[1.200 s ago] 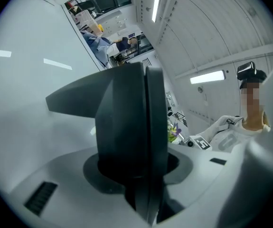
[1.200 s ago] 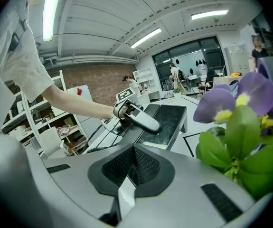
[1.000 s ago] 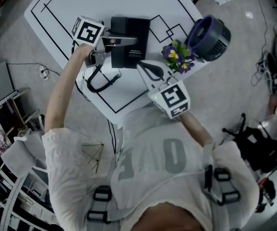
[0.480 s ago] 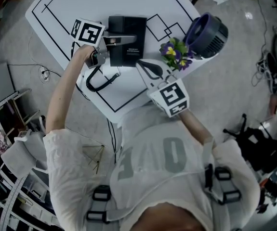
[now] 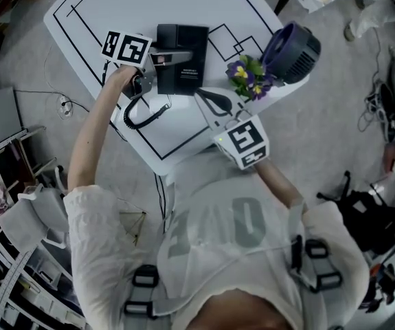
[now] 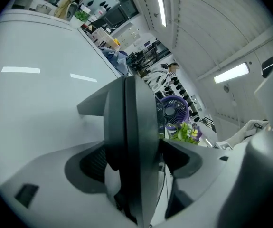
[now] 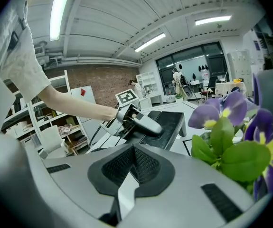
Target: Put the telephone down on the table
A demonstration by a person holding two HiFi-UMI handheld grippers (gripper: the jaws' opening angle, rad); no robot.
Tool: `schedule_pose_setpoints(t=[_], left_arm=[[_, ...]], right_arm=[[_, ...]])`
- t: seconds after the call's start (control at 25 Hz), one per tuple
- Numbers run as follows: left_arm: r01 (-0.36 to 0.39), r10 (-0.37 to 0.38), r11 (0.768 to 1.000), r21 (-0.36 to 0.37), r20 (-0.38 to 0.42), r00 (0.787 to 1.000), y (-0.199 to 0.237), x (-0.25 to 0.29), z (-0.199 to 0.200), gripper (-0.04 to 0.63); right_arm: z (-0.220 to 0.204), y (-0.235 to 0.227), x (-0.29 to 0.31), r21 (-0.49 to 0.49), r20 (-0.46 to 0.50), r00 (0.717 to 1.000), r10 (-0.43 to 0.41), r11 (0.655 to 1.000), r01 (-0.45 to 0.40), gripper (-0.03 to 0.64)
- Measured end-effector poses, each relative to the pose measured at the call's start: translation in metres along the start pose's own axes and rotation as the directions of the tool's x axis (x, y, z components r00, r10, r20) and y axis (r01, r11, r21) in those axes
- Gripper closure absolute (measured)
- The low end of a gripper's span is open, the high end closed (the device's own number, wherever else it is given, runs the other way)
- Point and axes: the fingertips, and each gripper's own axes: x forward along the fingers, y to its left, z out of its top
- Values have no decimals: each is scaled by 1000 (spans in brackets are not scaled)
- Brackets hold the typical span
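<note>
Left tool [image 6: 137,160] has just been spreading its jaws, which stand loose around the telephone [image 5: 183,71] sitting on the worktop [image 5: 108,5]. Right tool [image 7: 134,165] is clenched on nothing, near the flowers [image 5: 251,78]. Just beyond them stands a fan [image 5: 293,45]. The coiled cord [image 5: 142,115] lies beside the left tool.

Left gripper [image 5: 154,61] jaws have just been opening, handset [image 5: 178,57] between them; right gripper [image 5: 208,100] jaws closed together, empty.

Bright, even light from ceiling strips [image 7: 59,11] — strong fisheye warp at edges, soft blur up close
</note>
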Motion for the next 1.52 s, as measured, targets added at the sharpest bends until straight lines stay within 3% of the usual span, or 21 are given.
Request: schedule_pose_setpoints(t=[0.28,0.56,0.76,0.84,0.96,1.04,1.16,1.24,1.44,1.52], left_arm=[[-82,82,997,11,40,996,4,-9,0,259],[-154,154,988,2,65,986,12,-31,-11,259],[-194,192,981,-1,147,970,8,-53,1,259],[-255,245,966,38,174,954,5,-64,8,261],[-375,345,918,130,207,916,-4,-80,18,261],[-415,370,894,169,245,896,-16,-87,25,261],[-459,384,869,186,331,862,-37,-100,35,262],[-489,389,853,180,406,827,-52,-113,40,262],[-530,352,839,123,621,701,-99,-153,52,262],[-570,352,816,97,698,624,-115,-173,52,264]], right_arm=[[-4,5,-9,-6,-13,1000,20,1000,-20,609],[-1,8,-12,-11,33,999,10,1000,-9,609],[6,12,-15,-32,56,998,8,999,-6,609],[9,14,-17,-51,63,998,12,999,-9,609],[16,17,-19,-79,79,997,18,997,-12,609],[21,19,-19,-99,90,996,22,995,-13,609],[32,22,-18,-125,121,992,30,992,-15,609],[41,25,-17,-132,146,989,28,991,-8,609],[61,30,-17,-169,185,983,18,985,14,609],[68,32,-17,-183,200,980,19,983,18,609]])
